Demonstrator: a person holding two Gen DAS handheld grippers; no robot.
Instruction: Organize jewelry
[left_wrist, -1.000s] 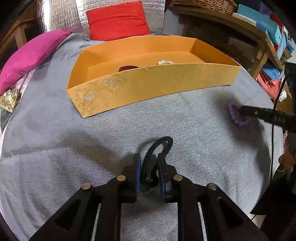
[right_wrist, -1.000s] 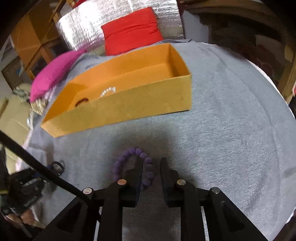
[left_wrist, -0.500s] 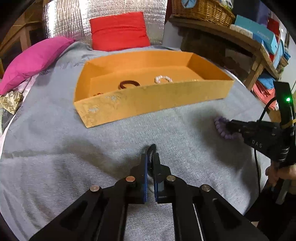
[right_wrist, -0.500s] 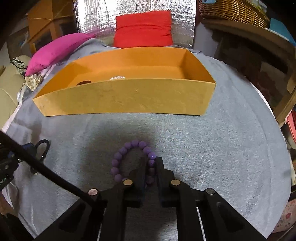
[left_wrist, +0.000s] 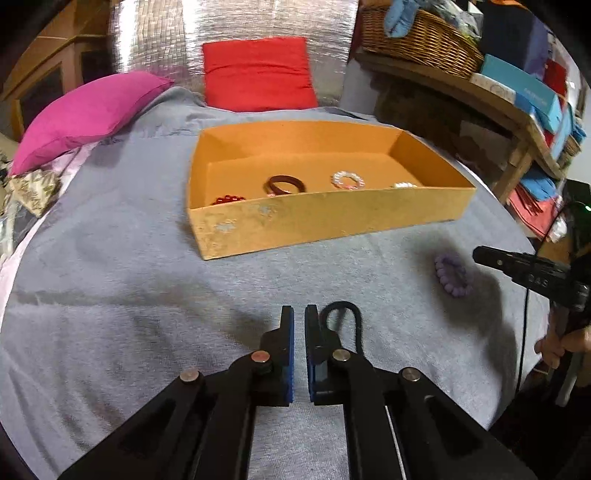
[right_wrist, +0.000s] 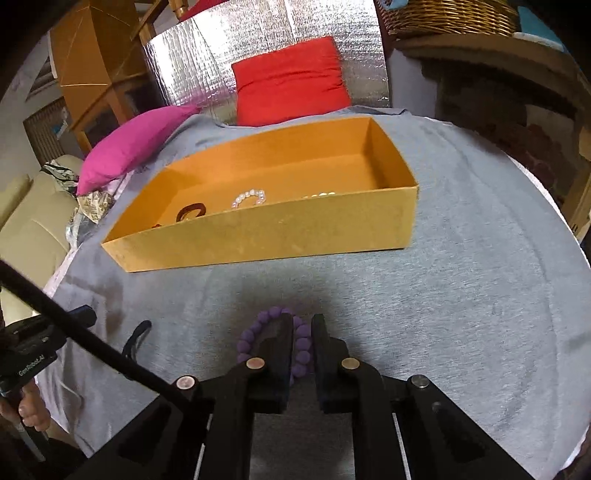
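Observation:
An orange box (left_wrist: 332, 218) on the grey cloth holds a dark bangle (left_wrist: 284, 184), a red bead bracelet (left_wrist: 227, 199) and two pearl bracelets (left_wrist: 347, 180). My left gripper (left_wrist: 299, 314) is nearly shut with nothing between the pads; a black band (left_wrist: 345, 319) lies on the cloth just right of its right finger. In the right wrist view my right gripper (right_wrist: 303, 325) is shut on a purple bead bracelet (right_wrist: 255, 332), one side of it between the pads. From the left wrist view the bracelet (left_wrist: 452, 273) seems to rest on the cloth.
A pink pillow (left_wrist: 88, 110) and a red pillow (left_wrist: 258, 72) lie behind the box. A wooden shelf (left_wrist: 480, 92) with a basket and boxes stands at the right. The box (right_wrist: 258, 229) sits ahead of both grippers.
My left gripper closed on the black band, then rose without it; the band now lies beside the right finger. My right gripper closed on the purple bracelet. Both cameras sit higher.

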